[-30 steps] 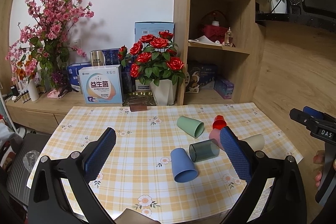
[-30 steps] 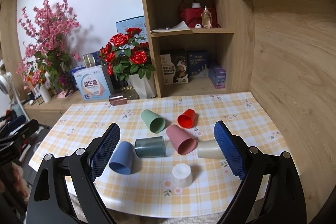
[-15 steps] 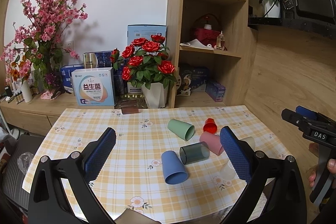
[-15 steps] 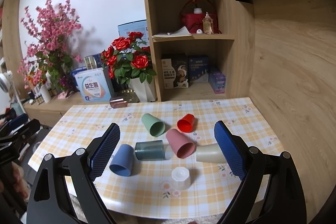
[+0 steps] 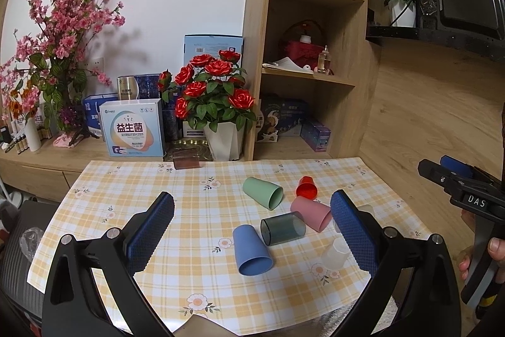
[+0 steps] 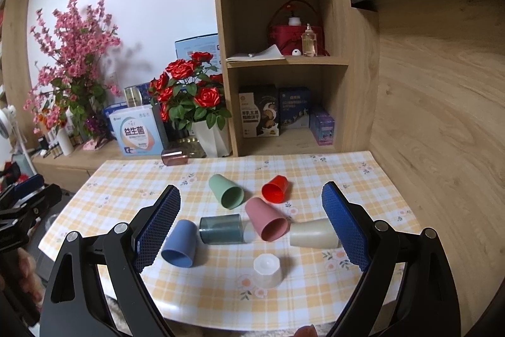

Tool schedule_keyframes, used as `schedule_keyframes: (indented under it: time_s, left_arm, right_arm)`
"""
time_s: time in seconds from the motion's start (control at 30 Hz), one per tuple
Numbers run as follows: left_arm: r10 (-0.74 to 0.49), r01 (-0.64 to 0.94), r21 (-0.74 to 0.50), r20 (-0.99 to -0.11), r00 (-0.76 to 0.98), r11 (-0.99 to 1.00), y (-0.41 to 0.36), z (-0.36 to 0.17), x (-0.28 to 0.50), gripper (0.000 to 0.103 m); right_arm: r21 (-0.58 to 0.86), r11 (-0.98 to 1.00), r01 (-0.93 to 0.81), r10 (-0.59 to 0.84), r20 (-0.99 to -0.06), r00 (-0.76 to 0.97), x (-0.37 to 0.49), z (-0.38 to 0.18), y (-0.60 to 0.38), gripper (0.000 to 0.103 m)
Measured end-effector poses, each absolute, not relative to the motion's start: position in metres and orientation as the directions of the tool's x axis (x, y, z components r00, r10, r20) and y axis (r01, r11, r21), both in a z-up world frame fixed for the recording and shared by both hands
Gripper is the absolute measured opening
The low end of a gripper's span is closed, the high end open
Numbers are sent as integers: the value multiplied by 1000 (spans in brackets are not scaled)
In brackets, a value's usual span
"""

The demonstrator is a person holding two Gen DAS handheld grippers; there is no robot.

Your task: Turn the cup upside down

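Note:
Several cups lie on their sides on the checked tablecloth [image 6: 315, 166]: blue [image 6: 179, 243], smoky grey [image 6: 221, 228], pink [image 6: 266, 219], green [image 6: 225, 191], red [image 6: 275, 189] and cream [image 6: 312, 238]. A white cup [image 6: 267, 270] stands upside down near the front edge. A brown cup [image 6: 174, 157] lies at the back. The blue cup [image 5: 251, 249], grey cup [image 5: 282, 228], pink cup [image 5: 311, 213] and green cup [image 5: 263, 191] also show in the left wrist view. My right gripper [image 6: 251, 226] is open and empty above the cups. My left gripper [image 5: 252, 229] is open and empty above the table.
A pot of red roses [image 6: 192, 103], boxes [image 6: 139, 135] and a pink blossom vase [image 6: 69, 59] stand behind the table. A wooden shelf unit [image 6: 284, 59] rises at the back right. The right gripper's body [image 5: 467, 201] shows at the right of the left wrist view.
Both grippers have lifted and pulled back a little, so the table and cups sit lower and smaller in view. No cup has moved.

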State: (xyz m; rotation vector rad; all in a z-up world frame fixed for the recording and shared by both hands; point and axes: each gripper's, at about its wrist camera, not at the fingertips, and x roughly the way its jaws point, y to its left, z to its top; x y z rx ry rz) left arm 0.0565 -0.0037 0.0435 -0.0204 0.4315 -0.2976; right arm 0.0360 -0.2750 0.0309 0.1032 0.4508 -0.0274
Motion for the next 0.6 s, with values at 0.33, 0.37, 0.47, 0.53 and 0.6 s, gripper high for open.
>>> schedule_keyframes:
  time_s: [0.33,0.37,0.47,0.53,0.6]
  left_arm:
    - [-292,284,-82,-401,868,955,-4,44,54,97]
    - [-290,282,-82,-401,869,956,-4,44,54,97]
    - [-275,266,-79,-402,874,961,-4,45,54,97]
    - [-269,260,-80,-401,876,962,-3,45,55,97]
    - [-265,255,-80,-401,877,964,-3,45,55,97]
  right_arm:
    - [96,994,48,-1,-440,898,36,30,-276,88]
    - [96,994,46,1,-440,898,36,30,-275,88]
    - [99,994,49,0,-442,897,37,29,-277,88]
    - [98,994,50,-1,-442,897,37,29,-277,88]
    - [99,994,51,-2,-445,896,38,28,-278,88]
